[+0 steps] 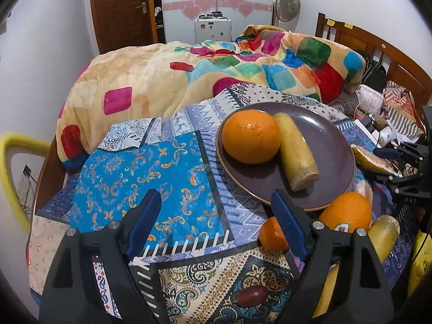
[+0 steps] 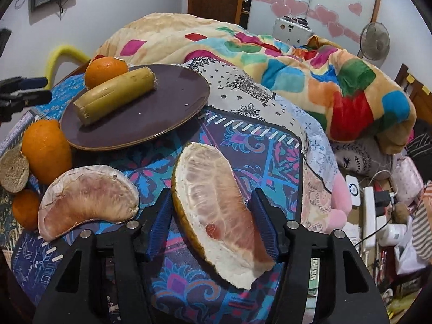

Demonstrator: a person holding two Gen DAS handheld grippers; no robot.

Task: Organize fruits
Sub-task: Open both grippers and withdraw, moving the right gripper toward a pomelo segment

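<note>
A dark purple plate (image 1: pixel 332 145) (image 2: pixel 178 91) lies on the patterned cloth and holds an orange (image 1: pixel 251 136) (image 2: pixel 105 70) and a yellow sugarcane piece (image 1: pixel 295 151) (image 2: pixel 116 94). My left gripper (image 1: pixel 216 213) is open and empty, just left of the plate's near rim. Beside it lie a second orange (image 1: pixel 347 212) (image 2: pixel 46 149), a small orange (image 1: pixel 271 235) (image 2: pixel 25 208), another cane piece (image 1: pixel 383 233) (image 2: pixel 13 171) and a dark red date (image 1: pixel 252 295). My right gripper (image 2: pixel 212 216) stands open around a pomelo wedge (image 2: pixel 216 208). A second pomelo wedge (image 2: pixel 86 197) lies to its left.
A colourful quilt (image 1: pixel 189 75) (image 2: pixel 297 62) is heaped on the bed behind the cloth. Cables, chargers and clutter (image 2: pixel 378 210) lie at the right. A yellow chair frame (image 1: pixel 10 167) stands at the left. A wooden headboard (image 1: pixel 378 46) is at the far right.
</note>
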